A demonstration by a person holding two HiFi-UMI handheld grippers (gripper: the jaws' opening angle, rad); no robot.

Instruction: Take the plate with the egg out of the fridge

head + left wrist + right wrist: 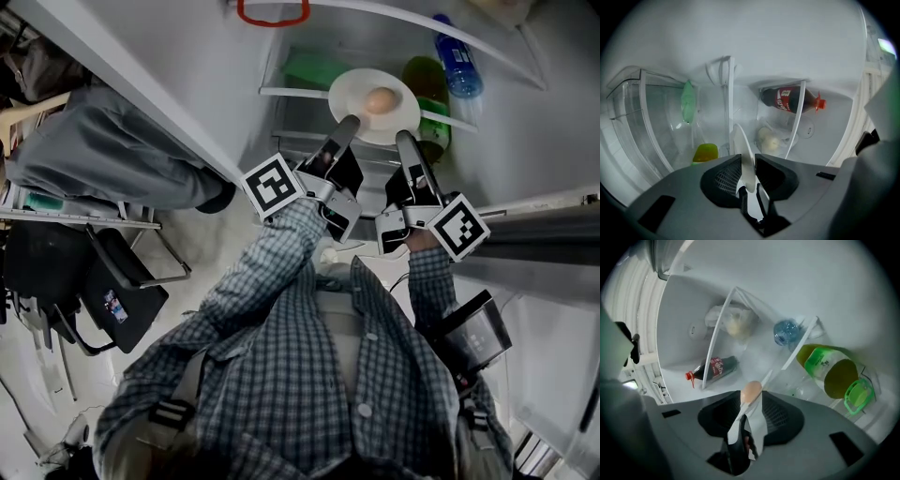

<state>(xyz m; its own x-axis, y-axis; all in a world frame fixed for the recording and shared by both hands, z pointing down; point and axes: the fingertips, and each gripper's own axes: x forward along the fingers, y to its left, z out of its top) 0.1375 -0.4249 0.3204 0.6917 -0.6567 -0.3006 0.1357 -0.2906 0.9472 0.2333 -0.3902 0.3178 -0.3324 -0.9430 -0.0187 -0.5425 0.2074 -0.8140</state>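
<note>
Now: the plate [349,94] sits at the front edge of a fridge shelf [281,92], with the egg [380,99] near its middle and a gripper at each side of its near rim.
Left gripper [347,127]: its fingers [724,180] are narrow and closed on the plate's left rim, which stands edge-on between them.
Right gripper [405,141]: its fingers [780,418] are wide. The right rim lies between them but looks unpressed, with a dark gap on one side.
Step in hand: by my reading, getting a hold on both sides before the plate is drawn out.
How to do it well: close the right fingers squarely on the rim, about as deep as the left ones. Keep the plate level, since the egg looks loose and would likely roll. Draw both grippers straight back at one pace.
Watch for: the green bottle [433,89] stands just right of the plate, close to the right gripper's path.
Unclear: I cannot tell whether the plate rests on the shelf or is lifted off it.
</note>
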